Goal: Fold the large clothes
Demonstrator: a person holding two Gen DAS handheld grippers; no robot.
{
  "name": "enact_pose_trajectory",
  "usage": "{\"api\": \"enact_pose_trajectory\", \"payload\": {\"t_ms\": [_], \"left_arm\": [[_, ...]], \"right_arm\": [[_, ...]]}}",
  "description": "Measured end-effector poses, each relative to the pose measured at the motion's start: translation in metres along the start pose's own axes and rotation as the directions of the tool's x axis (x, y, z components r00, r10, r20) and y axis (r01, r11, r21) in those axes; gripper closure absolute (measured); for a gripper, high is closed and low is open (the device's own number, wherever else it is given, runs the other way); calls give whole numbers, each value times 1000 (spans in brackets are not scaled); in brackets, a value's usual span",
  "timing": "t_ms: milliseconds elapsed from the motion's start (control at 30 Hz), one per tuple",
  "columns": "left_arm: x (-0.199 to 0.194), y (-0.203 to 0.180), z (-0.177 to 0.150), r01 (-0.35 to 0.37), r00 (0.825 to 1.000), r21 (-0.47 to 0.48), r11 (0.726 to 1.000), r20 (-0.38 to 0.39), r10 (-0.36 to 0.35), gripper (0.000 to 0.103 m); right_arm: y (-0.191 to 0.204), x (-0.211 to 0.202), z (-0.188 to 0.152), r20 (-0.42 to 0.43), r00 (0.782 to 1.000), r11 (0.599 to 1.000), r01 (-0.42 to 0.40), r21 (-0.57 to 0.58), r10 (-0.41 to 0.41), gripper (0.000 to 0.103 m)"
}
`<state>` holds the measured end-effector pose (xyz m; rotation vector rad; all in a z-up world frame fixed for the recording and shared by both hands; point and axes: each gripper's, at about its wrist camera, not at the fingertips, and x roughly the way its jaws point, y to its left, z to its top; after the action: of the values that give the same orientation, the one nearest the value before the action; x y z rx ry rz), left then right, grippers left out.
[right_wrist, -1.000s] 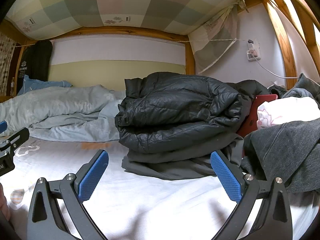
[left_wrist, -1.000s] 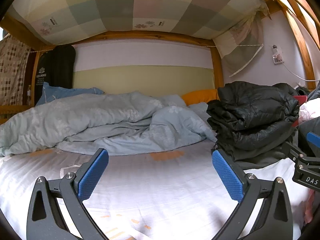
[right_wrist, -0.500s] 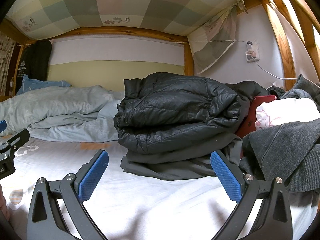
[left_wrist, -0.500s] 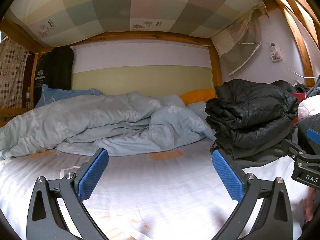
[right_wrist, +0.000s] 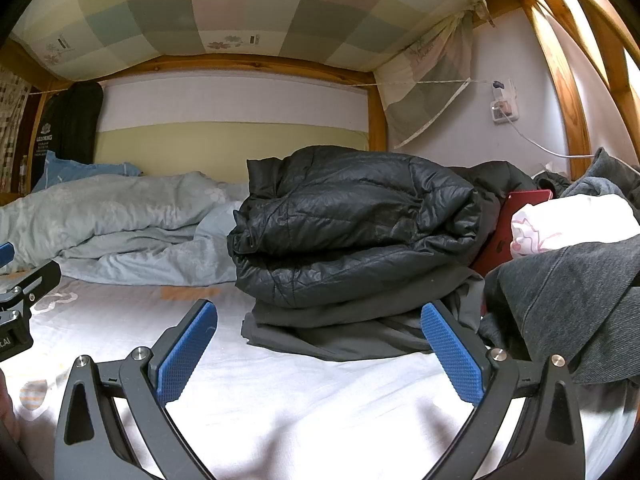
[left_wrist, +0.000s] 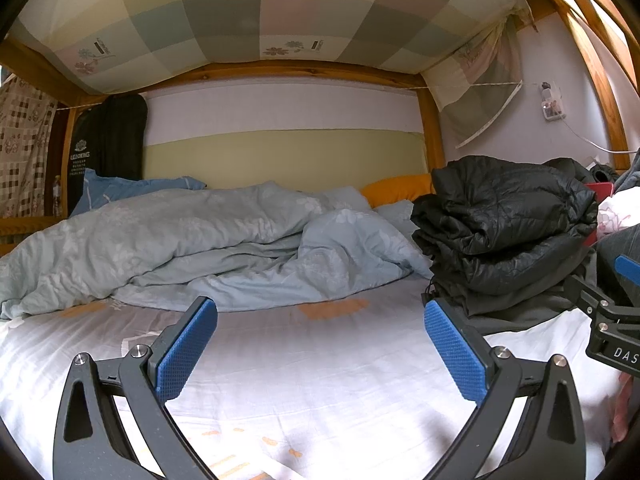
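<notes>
The bed [left_wrist: 320, 380] carries a rumpled blue duvet [left_wrist: 192, 248] at the far left. The folded black puffer jacket [right_wrist: 352, 224] tops a grey garment [right_wrist: 344, 328] at right, beside a loose grey heap [right_wrist: 568, 304]. Left tool [left_wrist: 320, 344] and right tool [right_wrist: 318, 344] gape wide, both empty. Reaching right for the heap could nudge the slippery jacket and spill the stack.

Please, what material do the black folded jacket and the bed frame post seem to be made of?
The black folded jacket looks like thin synthetic shell, probably nylon, with padding: slight sheen, fine crinkles, puffy quilted folds. The bed frame post looks like varnished pine: orange-brown, visible grain, light gloss.
</notes>
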<state>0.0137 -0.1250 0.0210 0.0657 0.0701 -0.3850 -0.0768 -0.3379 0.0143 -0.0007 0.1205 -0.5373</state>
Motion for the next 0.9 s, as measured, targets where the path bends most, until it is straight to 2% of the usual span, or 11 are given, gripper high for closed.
{"api": "enact_pose_trajectory", "payload": {"t_ms": [900], "left_arm": [[2, 3, -2, 0, 1000, -3, 1000, -15, 0, 0]], "right_arm": [[1, -1, 0, 1, 1000, 1000, 2, 3, -2, 0]]}}
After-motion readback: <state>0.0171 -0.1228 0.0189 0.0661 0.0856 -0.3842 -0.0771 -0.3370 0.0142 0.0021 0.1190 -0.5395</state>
